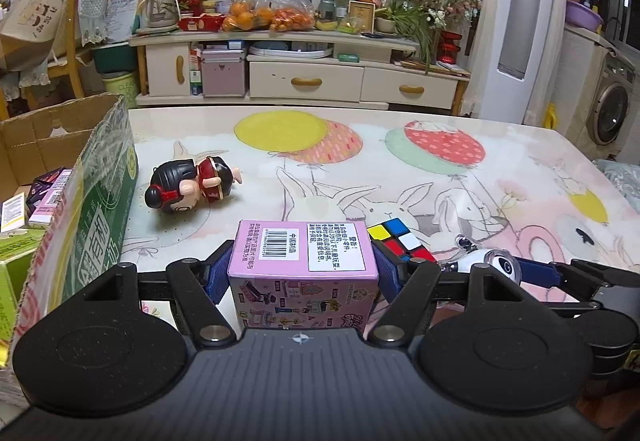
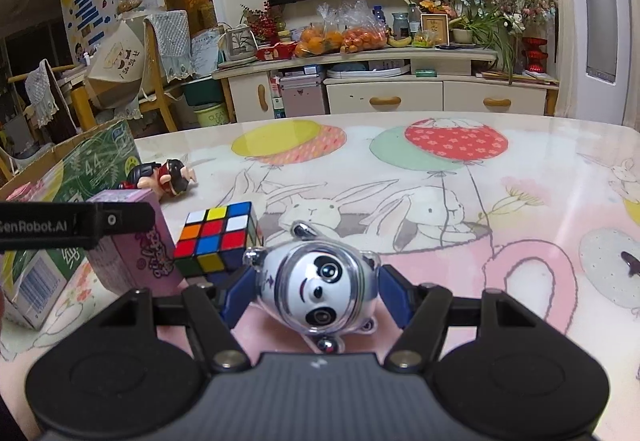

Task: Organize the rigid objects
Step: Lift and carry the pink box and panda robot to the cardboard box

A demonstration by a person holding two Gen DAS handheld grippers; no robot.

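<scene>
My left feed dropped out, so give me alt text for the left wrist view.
The left gripper holds a pink box between its blue fingers. A cardboard carton stands at left with a doll figurine beside it; a puzzle cube sits right of the box.

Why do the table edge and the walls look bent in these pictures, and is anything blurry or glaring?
Both views come through a fisheye lens, so straight lines bow. Left wrist view: the table far edge curves, and the pink box stays sharp. Right wrist view: the room leans inward, and the panda toy dome shows small glints.
</scene>
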